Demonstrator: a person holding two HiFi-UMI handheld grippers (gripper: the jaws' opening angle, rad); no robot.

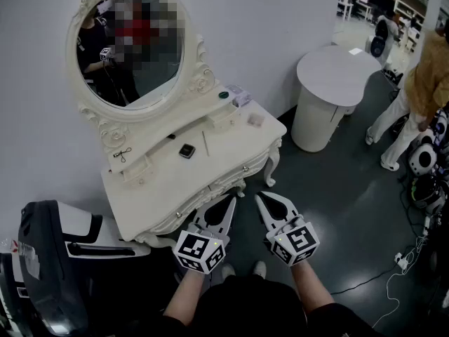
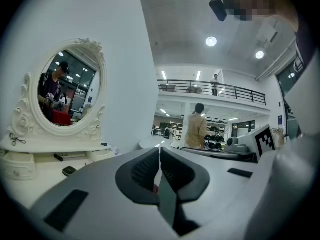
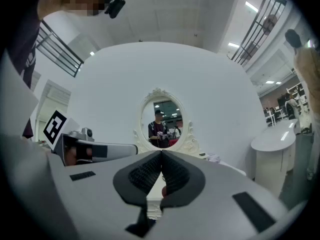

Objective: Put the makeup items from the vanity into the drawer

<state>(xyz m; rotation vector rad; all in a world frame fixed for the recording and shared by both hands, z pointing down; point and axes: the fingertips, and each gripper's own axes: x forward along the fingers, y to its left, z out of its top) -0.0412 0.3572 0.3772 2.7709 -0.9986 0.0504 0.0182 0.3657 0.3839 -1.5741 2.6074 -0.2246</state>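
The white vanity [image 1: 210,170] with an oval mirror [image 1: 130,44] stands against the wall. On its top lie a black compact [image 1: 186,151], a thin pencil [image 1: 205,143], a small dark stick [image 1: 171,136], a green-lidded jar [image 1: 224,95], a pale box [image 1: 240,95] and a clear item [image 1: 255,120]. My left gripper [image 1: 232,200] and right gripper [image 1: 259,196] hover side by side in front of the vanity's front edge, both shut and empty. In the left gripper view the jaws [image 2: 160,149] meet, with the compact [image 2: 69,171] far left. The right gripper [image 3: 161,154] points at the mirror [image 3: 161,125].
A round white table [image 1: 337,76] stands right of the vanity. A person [image 1: 421,83] stands at the far right near equipment and floor cables [image 1: 403,262]. A black and white machine [image 1: 49,258] sits at the left, close to the vanity's corner.
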